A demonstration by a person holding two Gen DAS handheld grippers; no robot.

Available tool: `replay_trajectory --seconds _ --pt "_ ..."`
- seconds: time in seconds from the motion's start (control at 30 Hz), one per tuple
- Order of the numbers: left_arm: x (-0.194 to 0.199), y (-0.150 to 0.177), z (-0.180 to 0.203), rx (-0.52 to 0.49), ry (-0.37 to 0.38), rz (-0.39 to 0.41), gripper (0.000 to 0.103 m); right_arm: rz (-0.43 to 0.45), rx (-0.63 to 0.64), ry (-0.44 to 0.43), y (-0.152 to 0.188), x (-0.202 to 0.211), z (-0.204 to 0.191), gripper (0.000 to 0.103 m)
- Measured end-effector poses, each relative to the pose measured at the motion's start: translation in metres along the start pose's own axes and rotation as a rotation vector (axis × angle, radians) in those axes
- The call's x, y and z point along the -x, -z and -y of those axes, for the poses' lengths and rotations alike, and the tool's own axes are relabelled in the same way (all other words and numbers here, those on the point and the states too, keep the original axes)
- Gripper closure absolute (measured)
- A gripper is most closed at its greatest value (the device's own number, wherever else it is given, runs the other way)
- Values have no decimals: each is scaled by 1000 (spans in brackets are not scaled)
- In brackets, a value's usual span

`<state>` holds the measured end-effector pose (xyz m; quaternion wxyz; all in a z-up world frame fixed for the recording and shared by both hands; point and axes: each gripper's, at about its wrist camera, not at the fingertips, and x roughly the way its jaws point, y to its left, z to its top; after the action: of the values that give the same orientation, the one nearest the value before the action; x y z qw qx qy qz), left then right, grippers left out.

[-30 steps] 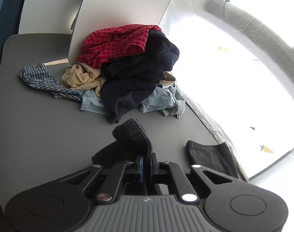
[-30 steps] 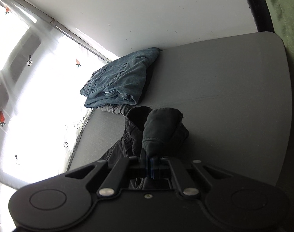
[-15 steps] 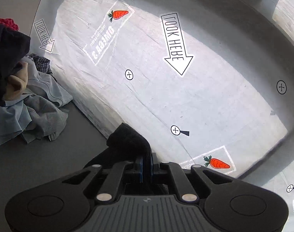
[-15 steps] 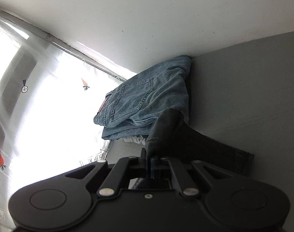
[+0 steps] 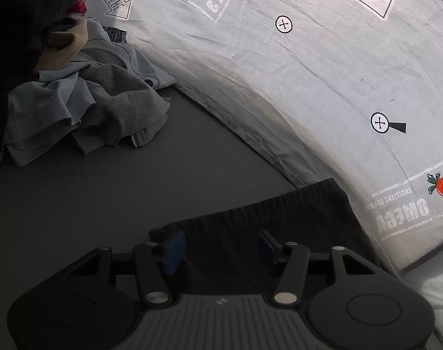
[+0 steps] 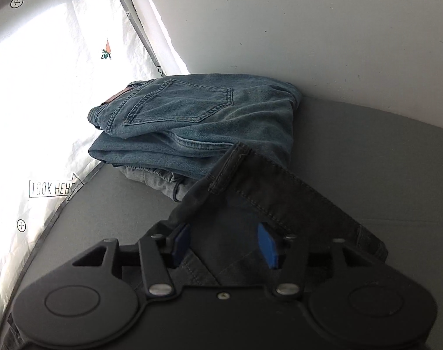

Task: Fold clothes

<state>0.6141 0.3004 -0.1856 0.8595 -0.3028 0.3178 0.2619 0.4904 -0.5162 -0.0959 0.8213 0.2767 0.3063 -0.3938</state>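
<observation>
- Left wrist view, far left: a pile of unfolded clothes (image 5: 84, 99) lies on the dark grey table (image 5: 110, 192). A grey garment (image 5: 125, 108) sits at its front, with pale blue fabric, a tan piece and a scrap of red behind it.
- Centre: the left gripper (image 5: 221, 250) hovers low with its jaws spread wide, gripping nothing. Its 2 blue pads (image 5: 174, 248) stand on either side of a strip of black fabric.
- That black garment (image 5: 268, 218) lies flat on the table under and just ahead of the left gripper, its hemmed edge facing away from the camera.
- Right: a white printed sheet (image 5: 323, 73) with arrows, crosshair marks and a carrot borders the table; the black garment's far corner reaches that border.
- Right wrist view, left: the same white sheet, brightly lit, runs along the table edge.
- Centre: a folded stack of blue jeans (image 6: 192, 125) rests on the table near a white wall (image 6: 308, 29), with a lighter grey garment under it.
- Front: the right gripper (image 6: 224, 245) is also wide apart and holds nothing. The black garment lies beneath it, and 1 stitched band of the garment reaches toward the jeans.
</observation>
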Motion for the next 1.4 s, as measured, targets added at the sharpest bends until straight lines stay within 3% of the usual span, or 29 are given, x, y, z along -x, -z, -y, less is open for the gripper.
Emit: replay_trajectory --seconds 0.07,0.13,0.2,0.27,0.43,0.5,0.53,0.67,0.77,0.87,0.97,1.03,1.1,1.17,1.2,1.27,1.4 --pt "3 0 -4 -8 18 0 43 26 93 53 6 5 -8 42" --pt "6 1 4 -81 -9 4 36 42 162 83 8 8 -13 42" --pt "15 5 17 -160 -89 75 22 52 172 82 8 15 -11 40" --pt "23 10 21 -174 -141 149 17 67 157 77 6 22 -6 34" --pt "-14 23 10 -136 -106 20 14 25 89 76 14 22 9 29" --pt "-22 27 8 -117 -142 25 14 8 68 86 19 21 14 29" --pt "-25 27 8 -109 -141 33 10 13 67 99 20 22 16 29" --pt "-32 26 11 -96 -148 45 9 17 75 152 25 19 27 27" --pt "-31 25 12 -101 -144 42 19 -17 -8 166 32 11 46 25" --pt "-27 23 7 -65 -136 35 33 -40 -144 124 42 6 68 21" --pt "-23 21 -2 18 -125 39 51 -67 -325 36 50 3 91 19" --pt "-21 21 -6 52 -128 42 71 -78 -460 -40 56 -4 105 19" --pt "-18 19 -7 70 -125 38 78 -65 -570 -100 61 -10 113 14" --pt "-13 15 -6 77 -119 36 85 -69 -558 -147 58 -14 107 27" --pt "-7 12 -3 72 -121 43 86 -66 -520 -140 54 -13 101 49" --pt "10 5 3 47 -112 64 88 -65 -470 -187 47 -9 93 74" --pt "55 -5 -8 64 -83 94 90 -18 -426 -306 25 18 92 81"
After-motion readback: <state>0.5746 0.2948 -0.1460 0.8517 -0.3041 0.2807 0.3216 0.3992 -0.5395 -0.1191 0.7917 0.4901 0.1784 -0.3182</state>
